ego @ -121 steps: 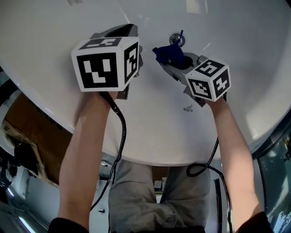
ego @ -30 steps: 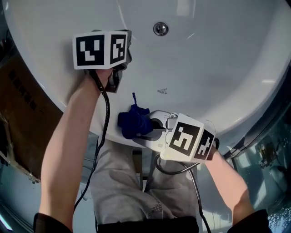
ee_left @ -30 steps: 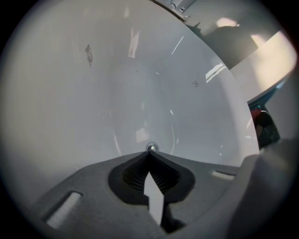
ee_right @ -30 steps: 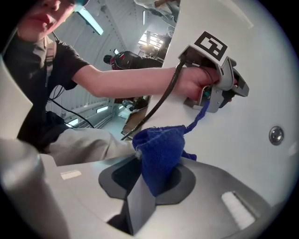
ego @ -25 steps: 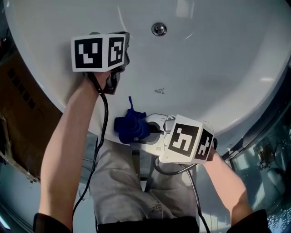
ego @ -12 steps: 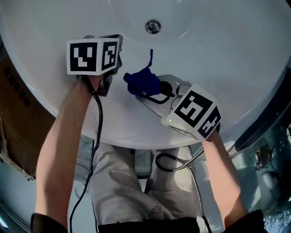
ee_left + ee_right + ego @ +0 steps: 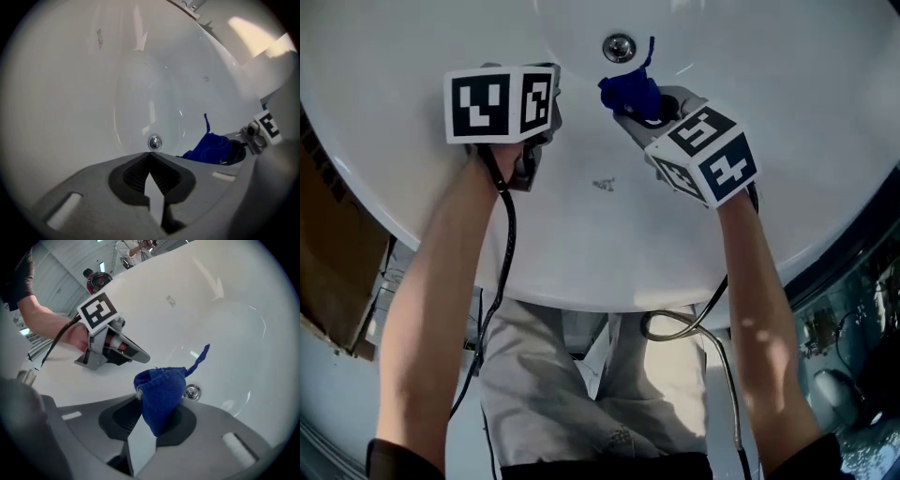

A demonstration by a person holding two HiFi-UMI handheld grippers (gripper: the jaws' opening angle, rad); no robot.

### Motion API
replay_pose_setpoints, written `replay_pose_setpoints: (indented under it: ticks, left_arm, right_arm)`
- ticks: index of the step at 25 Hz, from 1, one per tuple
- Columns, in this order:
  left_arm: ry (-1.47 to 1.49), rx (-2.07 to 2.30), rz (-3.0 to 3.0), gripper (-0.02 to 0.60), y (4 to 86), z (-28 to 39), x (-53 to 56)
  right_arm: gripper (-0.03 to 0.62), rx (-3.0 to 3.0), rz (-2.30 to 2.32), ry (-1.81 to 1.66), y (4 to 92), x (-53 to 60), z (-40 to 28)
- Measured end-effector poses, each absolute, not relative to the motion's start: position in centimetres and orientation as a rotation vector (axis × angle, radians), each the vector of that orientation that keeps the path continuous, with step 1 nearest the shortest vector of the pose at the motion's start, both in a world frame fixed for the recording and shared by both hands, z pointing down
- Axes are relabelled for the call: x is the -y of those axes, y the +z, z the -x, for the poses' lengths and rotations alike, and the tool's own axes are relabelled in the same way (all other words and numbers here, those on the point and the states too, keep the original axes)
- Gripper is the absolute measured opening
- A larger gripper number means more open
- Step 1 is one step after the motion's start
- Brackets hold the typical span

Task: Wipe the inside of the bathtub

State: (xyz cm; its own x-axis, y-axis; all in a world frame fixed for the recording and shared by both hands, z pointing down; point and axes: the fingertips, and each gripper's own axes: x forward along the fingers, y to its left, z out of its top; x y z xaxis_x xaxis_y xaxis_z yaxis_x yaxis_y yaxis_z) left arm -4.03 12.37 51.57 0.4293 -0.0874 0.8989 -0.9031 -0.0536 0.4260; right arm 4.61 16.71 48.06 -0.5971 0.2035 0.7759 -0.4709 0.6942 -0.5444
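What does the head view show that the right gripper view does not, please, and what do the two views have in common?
Only the head view shows the black-and-white marker cube on the right gripper and the person's grey trousers. Only the right gripper view shows that gripper's jaws, shut on the dark blue cloth. Both show the white bathtub, its round chrome drain, the cloth and the left gripper.
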Motion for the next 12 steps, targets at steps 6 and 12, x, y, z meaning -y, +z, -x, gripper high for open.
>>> replay_pose_setpoints:
  ticks: [6,12]
  left_arm:
    - [0.818,0.939,-1.461,0.002,52.9,3.6,-12.6]
    - [0.806,0.929,-1.465,0.003,53.2,3.8,-13.2]
  right_arm:
    - [0.086,1.878,-0.006,0.858,54.6,-17.9,-4.8]
    - [0.087,1.771,0.19,0.798,59.3,-19.0,-4.5]
